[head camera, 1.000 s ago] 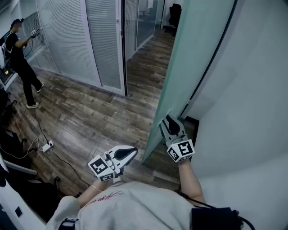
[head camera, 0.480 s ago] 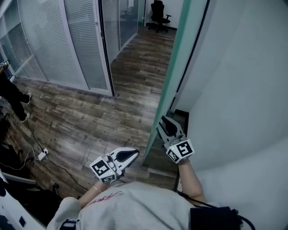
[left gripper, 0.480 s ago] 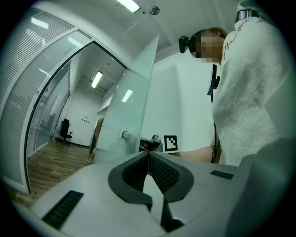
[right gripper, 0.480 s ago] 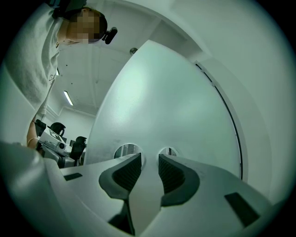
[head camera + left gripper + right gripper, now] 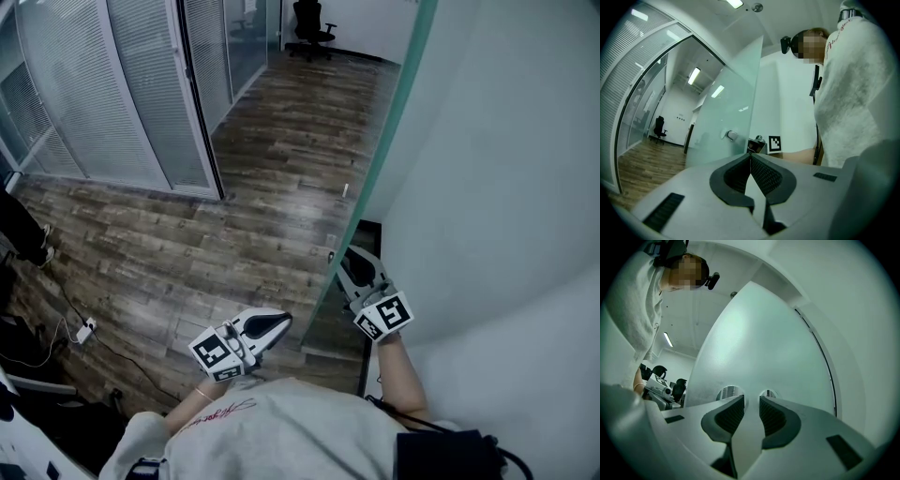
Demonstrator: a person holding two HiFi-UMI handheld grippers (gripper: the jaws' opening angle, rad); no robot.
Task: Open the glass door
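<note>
Grey sweatshirt (image 5: 281, 427) cloth fills the head view's bottom edge. Just beyond it, the left gripper (image 5: 279, 323) hangs over the wooden floor (image 5: 253, 187), its jaws pressed together on nothing. The right gripper (image 5: 349, 258) sits by the free edge of the frosted glass door (image 5: 754, 333), which stands swung open. Its jaws are partway apart and have just been closing, with nothing pinched between them. Farther off are slatted partitions (image 5: 122, 84) and an office chair (image 5: 309, 17).
</note>
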